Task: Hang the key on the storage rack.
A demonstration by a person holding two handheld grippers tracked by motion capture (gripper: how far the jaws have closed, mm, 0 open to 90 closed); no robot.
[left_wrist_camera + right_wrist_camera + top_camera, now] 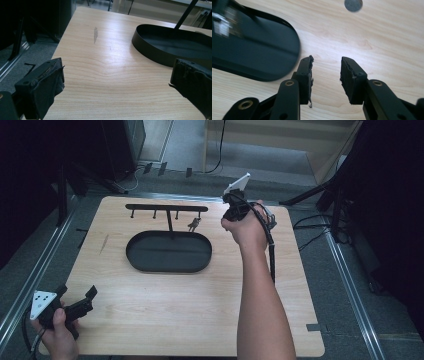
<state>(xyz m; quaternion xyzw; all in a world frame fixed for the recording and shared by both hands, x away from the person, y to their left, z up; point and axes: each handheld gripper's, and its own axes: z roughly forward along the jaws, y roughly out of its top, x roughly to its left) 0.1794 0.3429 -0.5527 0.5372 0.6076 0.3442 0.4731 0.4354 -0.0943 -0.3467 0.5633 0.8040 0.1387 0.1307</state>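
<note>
A black oval tray [169, 252] lies on the wooden table [190, 310], and a thin post behind it carries a bar with several hooks [166, 208]. A bunch of keys [194, 224] hangs from the rightmost hook. My right gripper [231, 212] is just right of the keys, held from above by a hand. In the right gripper view its jaws [326, 67] stand apart over bare wood with nothing between them, the tray [254, 50] to their left and the keys [222, 23] a blur. My left gripper [87, 300] rests open near the front left corner, its jaws [116, 71] wide and holding nothing.
A small grey round mark [353, 4] shows on the wood beyond the right jaws. The tray's rim [150, 53] lies ahead and right of the left jaws. A scuff [95, 34] marks the table's left part. Metal rails and dark stands flank the table.
</note>
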